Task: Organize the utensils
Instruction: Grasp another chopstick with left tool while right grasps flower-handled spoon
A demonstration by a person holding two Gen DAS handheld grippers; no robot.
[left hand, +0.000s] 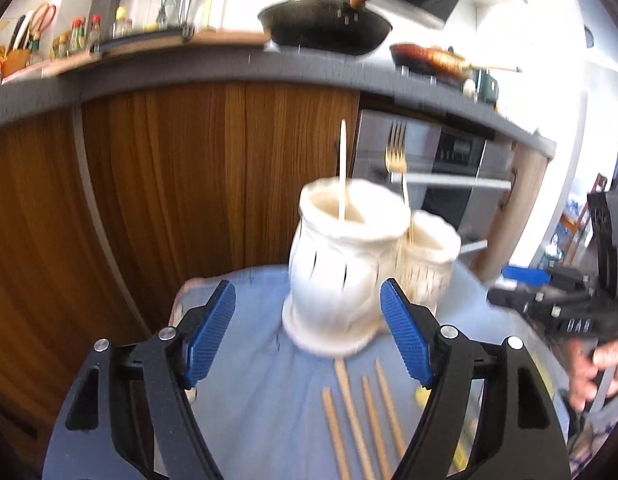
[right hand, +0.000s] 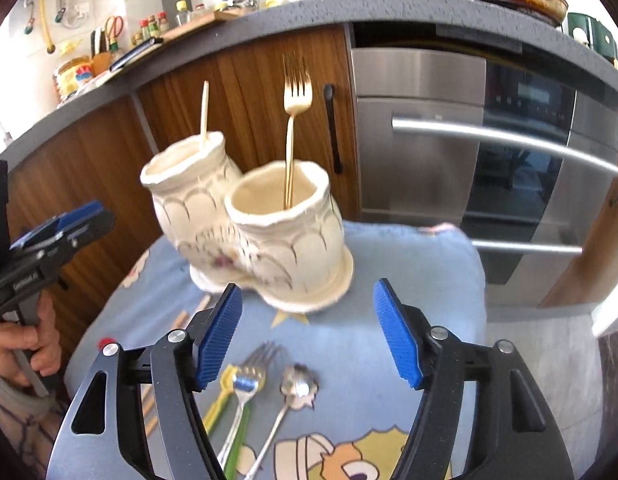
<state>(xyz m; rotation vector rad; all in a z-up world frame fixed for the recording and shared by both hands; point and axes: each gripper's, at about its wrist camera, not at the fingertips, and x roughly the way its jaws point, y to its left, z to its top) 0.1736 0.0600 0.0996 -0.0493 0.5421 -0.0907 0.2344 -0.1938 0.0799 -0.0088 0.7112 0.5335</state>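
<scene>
Beyond the fingers stood wooden cabinet doors [right hand: 245,92] under a grey speckled counter [right hand: 389,10]. To their right was a stainless oven [right hand: 469,152] with bar handles. A dark wok [left hand: 325,26] sat above, and bright daylight flooded the far right.

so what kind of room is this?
Most likely a home kitchen: a wok on the grey counter, a built-in steel oven under it, and sauce bottles along the wall.
</scene>
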